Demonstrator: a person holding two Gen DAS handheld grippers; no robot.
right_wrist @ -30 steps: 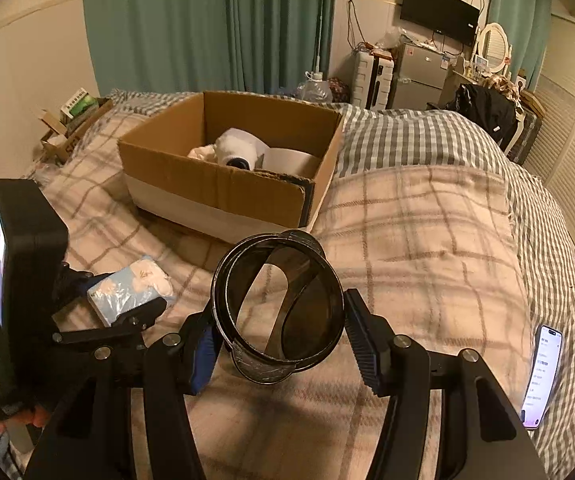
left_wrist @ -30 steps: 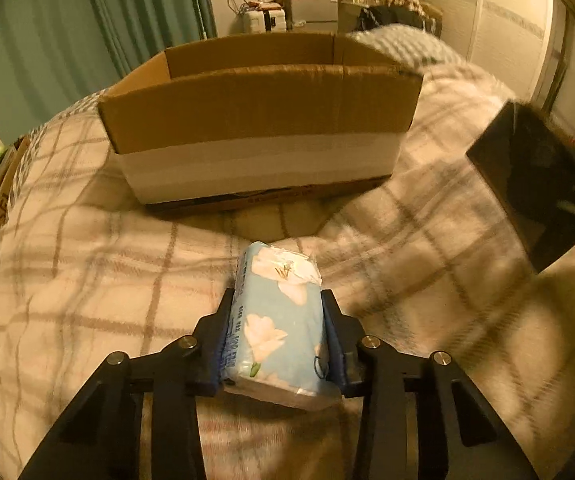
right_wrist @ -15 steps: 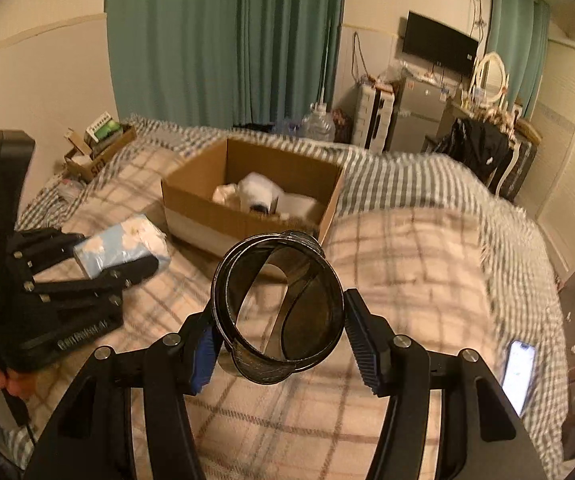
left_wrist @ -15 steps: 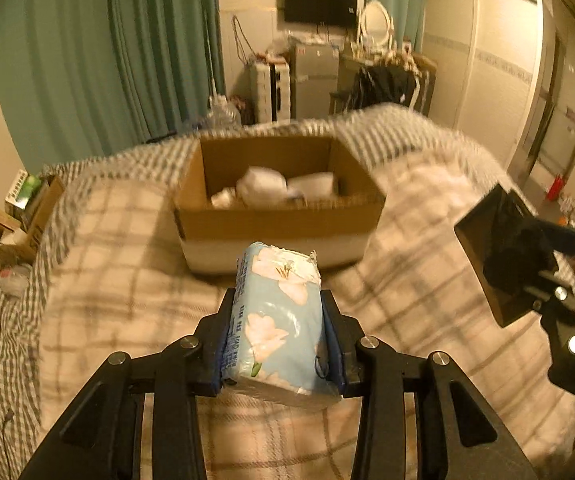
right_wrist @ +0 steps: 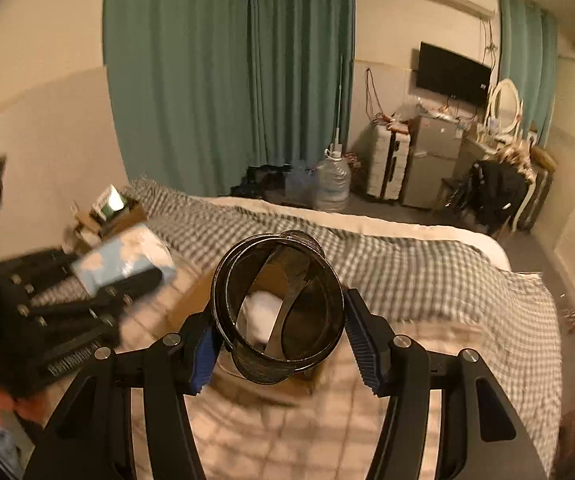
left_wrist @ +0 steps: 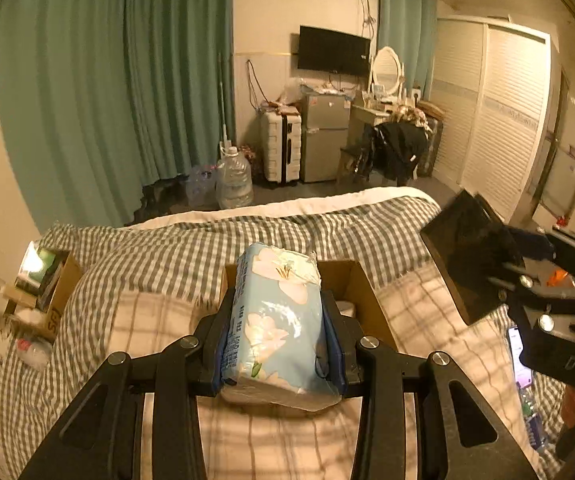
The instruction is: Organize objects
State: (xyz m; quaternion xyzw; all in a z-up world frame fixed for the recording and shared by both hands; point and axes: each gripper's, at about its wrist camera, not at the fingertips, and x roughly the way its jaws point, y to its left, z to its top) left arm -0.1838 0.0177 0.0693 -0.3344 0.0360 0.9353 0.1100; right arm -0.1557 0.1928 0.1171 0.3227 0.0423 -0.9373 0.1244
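Observation:
My left gripper [left_wrist: 277,344] is shut on a light-blue flowered tissue pack [left_wrist: 275,320] and holds it high above the bed, over the near side of an open cardboard box [left_wrist: 363,292]. My right gripper [right_wrist: 281,336] is shut on a dark see-through round container [right_wrist: 279,308] with a strap handle inside, also held above the box [right_wrist: 191,304]. White items [right_wrist: 261,312] in the box show through the container. The left gripper with the tissue pack [right_wrist: 123,258] shows blurred at the left of the right wrist view.
The bed has a plaid blanket [left_wrist: 159,320] and a grey checked cover [left_wrist: 191,248]. A small carton of items [left_wrist: 43,284] sits at the bed's left edge. A lit phone [left_wrist: 521,356] lies on the bed at right. Water jugs [left_wrist: 233,180], a suitcase and a fridge stand beyond.
Both grippers have risen well above the bed and moved toward the box while keeping their loads. The box now lies low in both views, mostly hidden behind the held objects.

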